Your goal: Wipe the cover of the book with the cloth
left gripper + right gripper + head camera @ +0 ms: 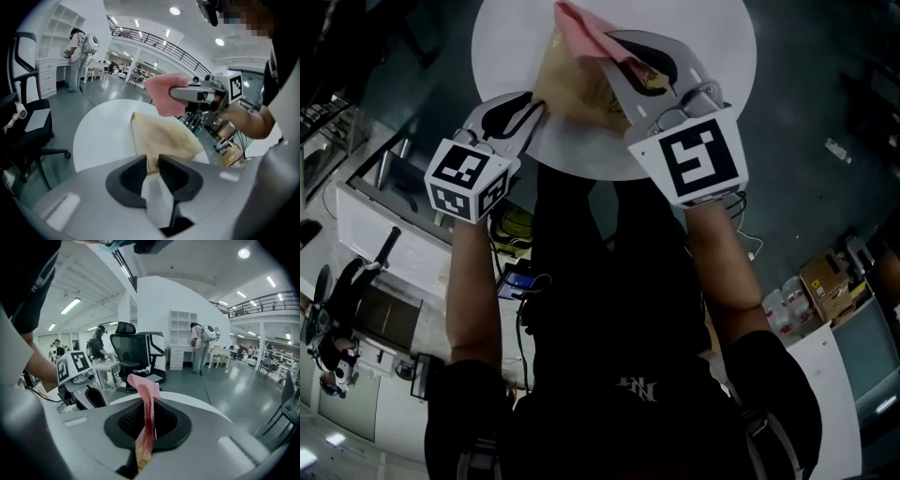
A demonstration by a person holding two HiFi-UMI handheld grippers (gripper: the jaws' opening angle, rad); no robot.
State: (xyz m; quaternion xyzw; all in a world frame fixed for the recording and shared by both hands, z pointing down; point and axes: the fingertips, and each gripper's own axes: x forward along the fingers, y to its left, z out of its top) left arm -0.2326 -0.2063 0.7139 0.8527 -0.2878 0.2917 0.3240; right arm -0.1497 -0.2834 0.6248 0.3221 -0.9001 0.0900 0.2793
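Left gripper view: book (164, 138) edge pinched in left claw (151, 163), unclear overhead.

book (581, 89) on the table (502, 56), left tool (536, 111) on its near edge, cloth (584, 31) in right tool (617, 47) above it.

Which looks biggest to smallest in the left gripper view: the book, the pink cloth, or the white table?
1. white table
2. book
3. pink cloth
The cloth is bunched up, so this ranks only its apparent size.
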